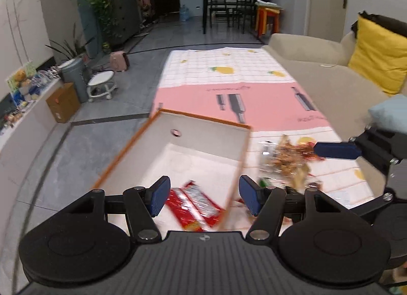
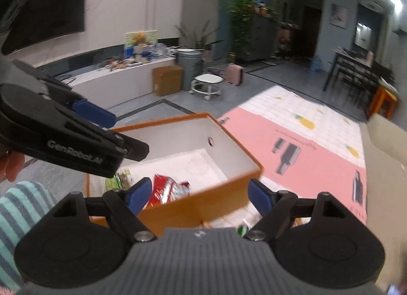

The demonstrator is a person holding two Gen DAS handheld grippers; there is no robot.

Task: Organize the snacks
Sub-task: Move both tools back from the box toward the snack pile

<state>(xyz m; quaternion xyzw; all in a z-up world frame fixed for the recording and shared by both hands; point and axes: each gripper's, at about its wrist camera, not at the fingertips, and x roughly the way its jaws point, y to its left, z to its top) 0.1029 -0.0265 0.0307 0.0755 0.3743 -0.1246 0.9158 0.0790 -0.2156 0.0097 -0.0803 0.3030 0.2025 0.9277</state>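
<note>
Both jaws are seen spread wide with nothing between the pads, on the left gripper (image 1: 204, 198) and the right gripper (image 2: 199, 197) alike. Just beyond, at twelve o'clock of the left gripper, a red snack packet (image 1: 195, 203) is already lying in the orange-edged box (image 1: 203, 119), with a green packet (image 2: 119, 178) beside it in the right wrist view. At two o'clock, a loose heap of wrapped snacks (image 1: 287, 157) is left on the tablecloth (image 1: 229, 66) outside the box, so the sorting is judged only partly done.
</note>
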